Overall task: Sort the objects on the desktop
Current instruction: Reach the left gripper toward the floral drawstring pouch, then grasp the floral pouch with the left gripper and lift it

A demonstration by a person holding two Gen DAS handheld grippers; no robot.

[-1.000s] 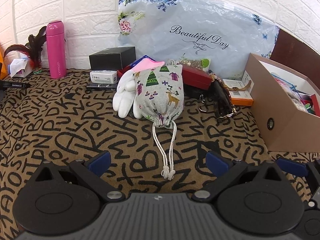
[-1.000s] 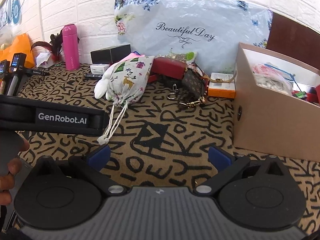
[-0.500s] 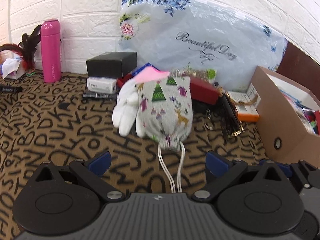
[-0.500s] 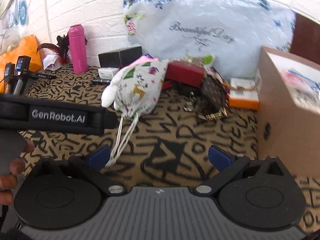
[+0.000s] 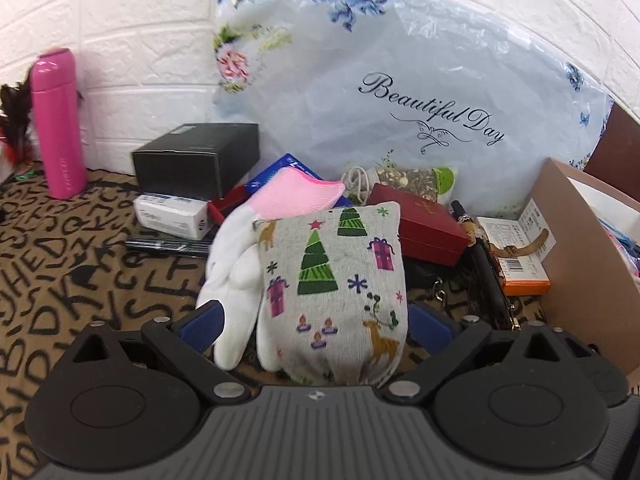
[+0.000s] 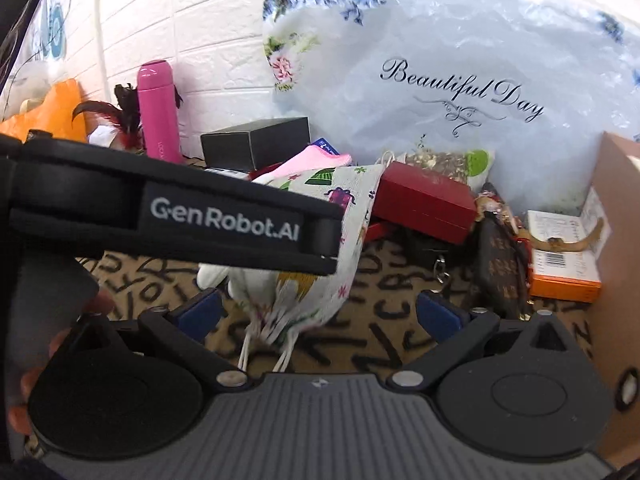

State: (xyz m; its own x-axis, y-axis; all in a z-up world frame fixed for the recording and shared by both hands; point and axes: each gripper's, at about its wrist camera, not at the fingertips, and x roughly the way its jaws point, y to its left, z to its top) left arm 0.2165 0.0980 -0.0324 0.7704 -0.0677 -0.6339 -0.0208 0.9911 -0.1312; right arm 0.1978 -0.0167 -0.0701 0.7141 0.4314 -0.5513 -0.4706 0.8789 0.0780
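1. White brick-pattern wall (image 5: 132,32), backing the whole scene from 9 to 3 o'clock.
2. Surface (image 5: 60,264), covered in tan cloth printed with black letters.
3. Plastic bag (image 5: 400,92), floral, lettered "Beautiful Day", leaning on the wall at 12 o'clock.
4. Cardboard box (image 5: 580,264), brown and open-topped, at 3 o'clock; contents not legible.
5. Left tongs (image 5: 316,326), jaws wide apart, one blue pad on each side of the pouch; whether the pads touch it cannot be told. In the right wrist view its black body, marked "GenRobot.AI", crosses at 9 o'clock, with fingers on the handle.
6. Right tongs (image 6: 318,312), jaws wide, holding nothing; the pouch cords hang between the pads.
7. Drawstring pouch (image 5: 336,292), grey with trees, gifts and deer, at centre, lying over the glove.
8. White glove (image 5: 232,264), pink cuff, at 10 o'clock of the pouch.
9. Black box (image 5: 192,156), at 11 o'clock.
10. Pink bottle (image 5: 58,120), upright at 9 o'clock by the wall.
11. Red case (image 5: 424,228), at 1 o'clock, just behind the pouch.
12. Orange-edged carton (image 5: 520,248), beside the cardboard box.
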